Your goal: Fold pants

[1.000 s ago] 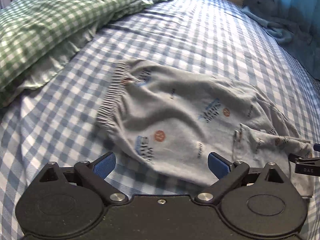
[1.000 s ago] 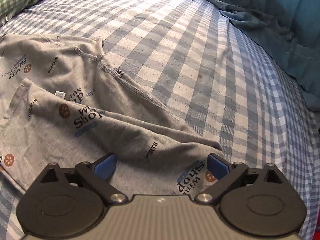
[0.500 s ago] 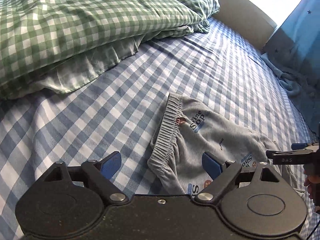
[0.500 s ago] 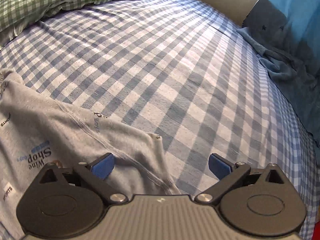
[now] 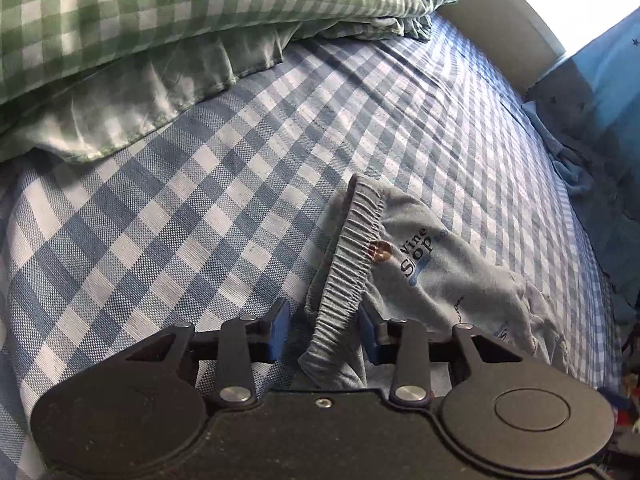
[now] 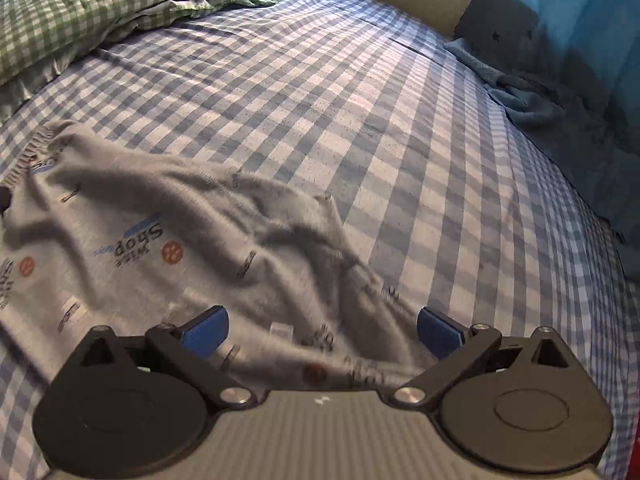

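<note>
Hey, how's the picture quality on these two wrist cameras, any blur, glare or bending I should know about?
Left wrist view: sharp on the pants and waistband, window glare blown out at top right, fisheye bowing the checked bedsheet. Right wrist view: the pants are smeared by motion blur, their print soft; the far bedsheet stays clearer, with bright sun patches.

The small grey knit pants (image 5: 448,276), printed with dark lettering and orange button-like dots, lie rumpled on the bed. Their gathered elastic waistband (image 5: 348,268) stands on edge between the left gripper's (image 5: 323,330) fingers; the legs spread crumpled beneath and ahead of the right gripper (image 6: 320,330).
</note>
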Demonstrator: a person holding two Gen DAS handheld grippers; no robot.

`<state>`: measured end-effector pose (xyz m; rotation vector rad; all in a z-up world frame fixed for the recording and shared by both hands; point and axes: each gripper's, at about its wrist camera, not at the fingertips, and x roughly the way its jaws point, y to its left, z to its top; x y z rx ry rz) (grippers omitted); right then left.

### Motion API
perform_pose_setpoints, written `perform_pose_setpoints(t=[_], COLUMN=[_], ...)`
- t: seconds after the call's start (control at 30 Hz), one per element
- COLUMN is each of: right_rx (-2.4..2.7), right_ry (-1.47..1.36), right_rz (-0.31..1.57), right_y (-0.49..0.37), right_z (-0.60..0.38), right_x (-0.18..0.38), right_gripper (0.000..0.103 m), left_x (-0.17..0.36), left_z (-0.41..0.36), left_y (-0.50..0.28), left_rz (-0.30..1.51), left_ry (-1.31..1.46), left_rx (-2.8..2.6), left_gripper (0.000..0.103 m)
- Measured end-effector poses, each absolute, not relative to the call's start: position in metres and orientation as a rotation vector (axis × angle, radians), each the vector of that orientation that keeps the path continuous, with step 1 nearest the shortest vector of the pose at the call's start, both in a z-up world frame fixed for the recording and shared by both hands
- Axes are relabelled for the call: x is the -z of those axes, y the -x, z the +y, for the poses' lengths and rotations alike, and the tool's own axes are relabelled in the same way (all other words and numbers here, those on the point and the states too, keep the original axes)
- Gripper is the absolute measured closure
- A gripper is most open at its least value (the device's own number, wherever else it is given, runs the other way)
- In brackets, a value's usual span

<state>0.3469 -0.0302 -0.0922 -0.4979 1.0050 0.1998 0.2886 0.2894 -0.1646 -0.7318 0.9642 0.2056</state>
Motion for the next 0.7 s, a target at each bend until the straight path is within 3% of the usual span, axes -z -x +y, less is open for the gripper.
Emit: perform_pose_setpoints(t=[0.17, 0.47, 0.7], right_rx=[-0.206, -0.188, -0.144], right_ry=[0.441, 0.330, 0.263], right_rz=[1.033, 1.005, 0.968], right_y=[-0.280, -0.240, -0.228], right_z=[-0.040, -0.071, -0.121], right_x=[0.082, 0.063, 0.054], right_gripper=[0.000, 0.000, 0.000], left_x=[0.161, 0.089, 0.017], left_z=[0.284, 0.235, 0.151], left_y=[-0.292, -0.296, -0.301], left_rz=[0.991, 0.916, 0.793], left_ry=[0.744, 0.477, 0.258], left_rx=[-0.232, -0.198, -0.016], left_gripper=[0.091, 0.095, 0.095])
